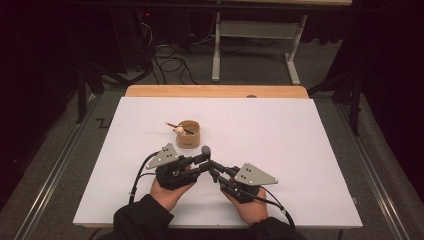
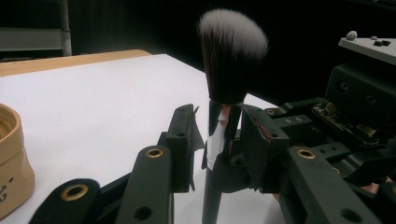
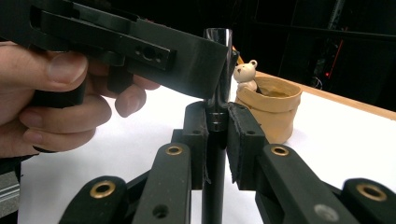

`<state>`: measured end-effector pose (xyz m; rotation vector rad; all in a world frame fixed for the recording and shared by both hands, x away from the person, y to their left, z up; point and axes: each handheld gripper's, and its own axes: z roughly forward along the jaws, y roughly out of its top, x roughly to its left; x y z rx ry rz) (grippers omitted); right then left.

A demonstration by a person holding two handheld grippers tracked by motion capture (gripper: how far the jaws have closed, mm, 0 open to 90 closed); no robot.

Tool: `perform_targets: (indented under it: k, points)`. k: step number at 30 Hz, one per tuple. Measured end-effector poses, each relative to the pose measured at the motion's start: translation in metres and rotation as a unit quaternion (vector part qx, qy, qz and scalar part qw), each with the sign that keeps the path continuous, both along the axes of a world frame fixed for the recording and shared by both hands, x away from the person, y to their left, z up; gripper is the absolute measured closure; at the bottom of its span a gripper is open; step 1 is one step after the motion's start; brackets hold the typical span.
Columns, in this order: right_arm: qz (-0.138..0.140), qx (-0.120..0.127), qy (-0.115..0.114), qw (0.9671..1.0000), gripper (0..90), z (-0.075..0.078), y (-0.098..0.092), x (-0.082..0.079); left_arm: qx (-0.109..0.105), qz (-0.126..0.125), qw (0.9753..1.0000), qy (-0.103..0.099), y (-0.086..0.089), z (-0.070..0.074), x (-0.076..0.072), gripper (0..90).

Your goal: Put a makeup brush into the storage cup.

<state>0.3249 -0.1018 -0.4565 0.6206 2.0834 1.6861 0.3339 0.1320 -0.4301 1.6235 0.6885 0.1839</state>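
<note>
A makeup brush [image 1: 205, 149] stands upright at the middle of the white table, its dark, white-tipped bristles [image 2: 231, 51] uppermost. My right gripper [image 3: 216, 126] is shut on its thin black handle [image 3: 215, 186]. From the left, my left gripper [image 2: 218, 135] brackets the shiny ferrule [image 2: 223, 126] higher up. Its jaws are close around the ferrule, with a sliver of gap on one side. In the high view the left gripper [image 1: 205, 159] and right gripper [image 1: 212, 167] meet tip to tip.
A tan cup [image 1: 190, 137] stands just beyond the grippers, holding a small bear-topped item [image 3: 245, 72] and a thin stick [image 1: 171, 124]. The white table top [image 1: 280, 135] spreads wide on every side, with a wooden edge [image 1: 215, 91] at the back.
</note>
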Motion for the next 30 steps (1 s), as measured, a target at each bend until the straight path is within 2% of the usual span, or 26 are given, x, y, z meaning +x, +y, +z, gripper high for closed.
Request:
perform_targets:
  k: [15,30]
  points:
    - [0.004,0.0,-0.001,1.0,80.1,-0.0001,0.001,-0.0009,-0.004,-0.007,1.0,-0.001,-0.0001,0.0005,-0.0009,74.3]
    - [0.003,0.0,-0.001,1.0,79.9,-0.0004,0.0012,-0.0007,0.0,-0.002,1.0,-0.005,-0.0005,0.0001,-0.0011,75.6]
